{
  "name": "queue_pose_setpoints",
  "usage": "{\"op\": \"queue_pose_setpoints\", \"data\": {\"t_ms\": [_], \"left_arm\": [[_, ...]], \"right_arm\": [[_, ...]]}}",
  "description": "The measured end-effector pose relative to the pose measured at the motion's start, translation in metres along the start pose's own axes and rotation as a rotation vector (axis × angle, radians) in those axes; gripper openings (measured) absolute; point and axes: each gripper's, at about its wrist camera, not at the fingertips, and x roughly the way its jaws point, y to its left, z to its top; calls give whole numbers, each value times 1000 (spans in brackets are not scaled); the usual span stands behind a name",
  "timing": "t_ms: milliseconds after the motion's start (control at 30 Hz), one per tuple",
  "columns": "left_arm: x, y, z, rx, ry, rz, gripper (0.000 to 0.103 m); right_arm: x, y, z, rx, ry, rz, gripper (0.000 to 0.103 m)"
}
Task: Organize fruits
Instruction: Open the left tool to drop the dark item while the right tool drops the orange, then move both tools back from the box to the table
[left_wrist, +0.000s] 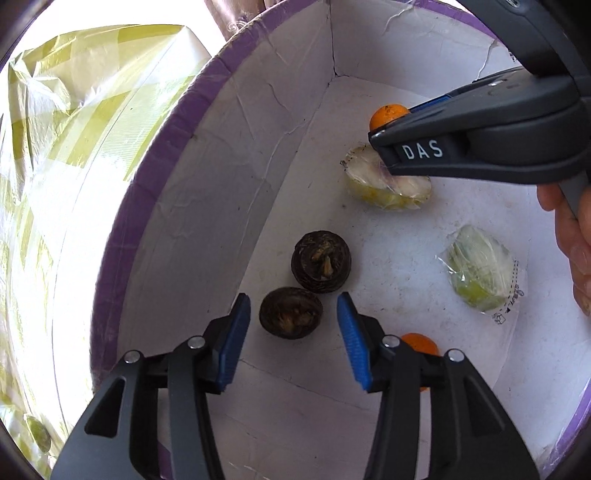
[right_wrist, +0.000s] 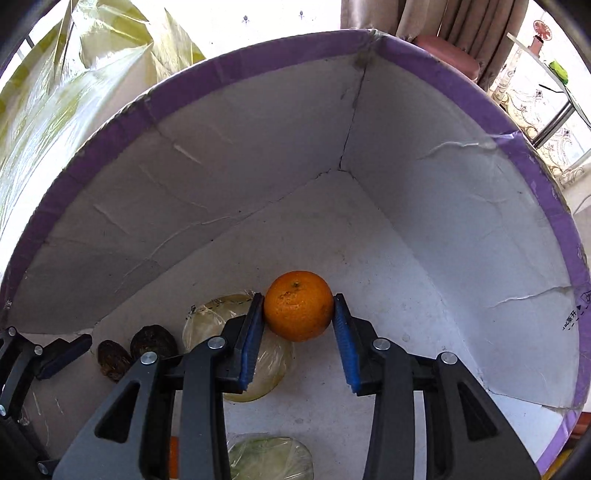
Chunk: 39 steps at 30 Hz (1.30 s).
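Note:
Both grippers reach down into a white cardboard box with a purple rim (left_wrist: 155, 166). My left gripper (left_wrist: 293, 325) is open around the nearer of two dark brown round fruits (left_wrist: 290, 313), with a gap at each pad; the other dark fruit (left_wrist: 320, 261) lies just beyond. My right gripper (right_wrist: 298, 308) is shut on an orange (right_wrist: 298, 310) low over the box floor, pad tips touching both its sides. The left wrist view shows that same gripper (left_wrist: 391, 122) at the upper right with the orange (left_wrist: 388, 114).
Two film-wrapped pale cut fruits (left_wrist: 388, 181) (left_wrist: 480, 269) lie on the box floor (right_wrist: 369, 258). A second orange (left_wrist: 421, 343) sits half hidden behind my left gripper's right finger. A yellow-green plastic bag (left_wrist: 74, 110) stands outside the box. A person's hand (left_wrist: 569, 236) is at the right edge.

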Motion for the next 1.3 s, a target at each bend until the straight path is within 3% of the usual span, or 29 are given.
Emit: {"op": "queue_pose_setpoints", "data": {"t_ms": [133,367,433,800,967,1300], "left_arm": [[-6,2,-6,13,-28,-2,65],[-32,-2,-24,25,-100,-24,73],[-41,0,-31,11,-124,-29,79],[-104,39,-74,-113,-286,-62,80],[-122,44,-87,-201,-354,-36,81],[-175,108,-158,-441,-537,-29,81]], "right_arm": [[-4,-3,0,-4,-8,-4,56],[-31,-10,-4,22,-86,-7,74],[-41,-11,-6,21,-118,-5,75],[-114,-4,-27,41,-310,15,80],[-141,9,-31,27,-361,37,81],[-168,81,-44,-146,-390,135,81]]}}
